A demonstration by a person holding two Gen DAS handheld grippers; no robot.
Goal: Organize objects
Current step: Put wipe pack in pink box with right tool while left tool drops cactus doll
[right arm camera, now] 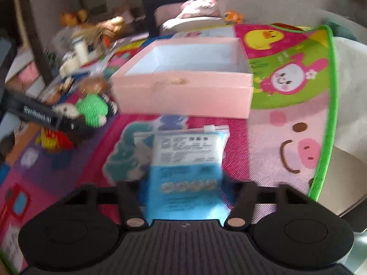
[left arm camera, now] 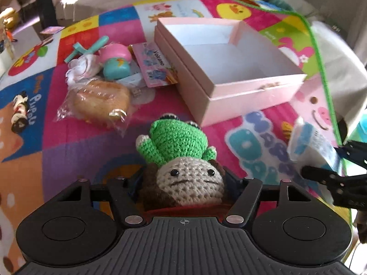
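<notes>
Crochet doll (left arm camera: pixel 181 160) clamped in left gripper (left arm camera: pixel 183 183), blue packet (right arm camera: pixel 185 171) in right gripper (right arm camera: pixel 185 192).

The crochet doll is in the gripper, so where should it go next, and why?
Probably carry the crochet doll forward and over the rim of the pink box. The left gripper already holds it, the box is open and looks empty, and it sits just ahead on the play mat.

Surface: bright cartoon play mat (left arm camera: pixel 75 151) | on it: open pink box (left arm camera: pixel 229 68), wrapped bun (left arm camera: pixel 101 100), card pack (left arm camera: pixel 153 64), pink/teal toys (left arm camera: pixel 114 61), small figure (left arm camera: pixel 19 112)
</notes>
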